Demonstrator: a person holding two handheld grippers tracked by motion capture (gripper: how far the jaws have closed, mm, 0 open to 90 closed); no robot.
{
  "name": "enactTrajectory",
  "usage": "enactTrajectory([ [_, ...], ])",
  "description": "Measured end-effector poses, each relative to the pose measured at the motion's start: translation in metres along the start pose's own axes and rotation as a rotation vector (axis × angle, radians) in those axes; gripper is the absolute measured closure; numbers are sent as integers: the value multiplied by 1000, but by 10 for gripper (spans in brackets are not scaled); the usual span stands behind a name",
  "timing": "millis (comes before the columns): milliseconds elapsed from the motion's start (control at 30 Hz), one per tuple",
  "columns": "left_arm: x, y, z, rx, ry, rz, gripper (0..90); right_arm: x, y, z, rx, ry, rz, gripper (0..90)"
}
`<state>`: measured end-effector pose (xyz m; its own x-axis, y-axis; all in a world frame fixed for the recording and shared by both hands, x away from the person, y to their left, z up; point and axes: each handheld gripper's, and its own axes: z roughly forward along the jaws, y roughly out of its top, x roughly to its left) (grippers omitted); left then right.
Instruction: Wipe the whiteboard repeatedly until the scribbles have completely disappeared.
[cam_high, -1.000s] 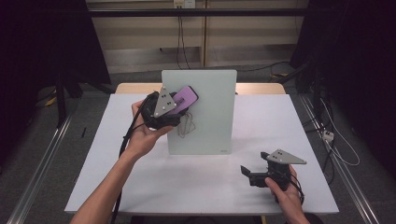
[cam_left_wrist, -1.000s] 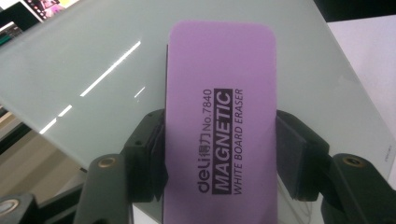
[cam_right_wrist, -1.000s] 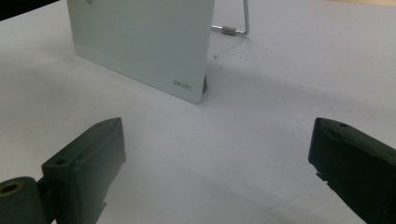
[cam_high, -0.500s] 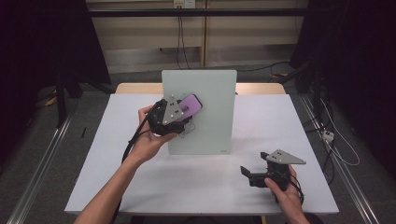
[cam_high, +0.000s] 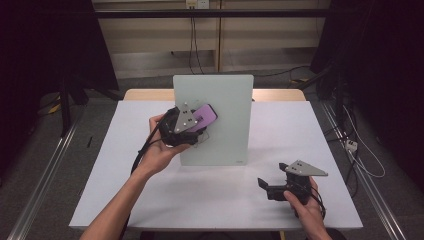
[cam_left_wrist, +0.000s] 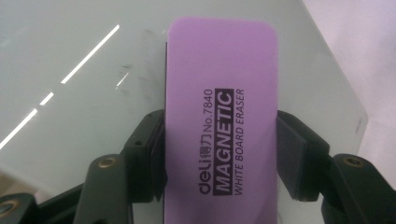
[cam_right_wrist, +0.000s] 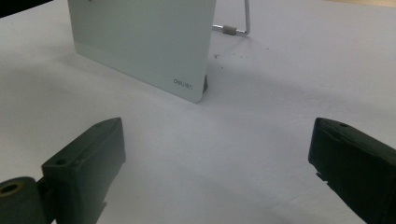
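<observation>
the left hand-held gripper (cam_high: 200, 122) clamps a purple whiteboard eraser (cam_left_wrist: 219, 121) between its jaws, pads pressed on both long sides, and holds its flat face against the glass whiteboard (cam_high: 227, 100) that stands upright near the middle of the surface (cam_high: 300, 130), toward the far edge. faint smudges show on the board beside the eraser. the right hand-held gripper (cam_high: 267, 187) rests near the surface's near right corner, jaws wide apart with nothing between them.
</observation>
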<state>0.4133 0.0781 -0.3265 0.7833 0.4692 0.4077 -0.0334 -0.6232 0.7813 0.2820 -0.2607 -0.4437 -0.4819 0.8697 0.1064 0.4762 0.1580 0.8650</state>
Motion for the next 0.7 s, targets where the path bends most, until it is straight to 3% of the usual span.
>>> enactTrajectory([
  [200,22,8,-14,-19,49,-43,408,0,0,0,-4,0,-5,38],
  [367,42,10,-25,-43,69,-110,408,0,0,0,-3,1,-1,38],
  [700,38,18,-21,-20,73,-93,408,1,0,0,-2,2,-2,38],
])
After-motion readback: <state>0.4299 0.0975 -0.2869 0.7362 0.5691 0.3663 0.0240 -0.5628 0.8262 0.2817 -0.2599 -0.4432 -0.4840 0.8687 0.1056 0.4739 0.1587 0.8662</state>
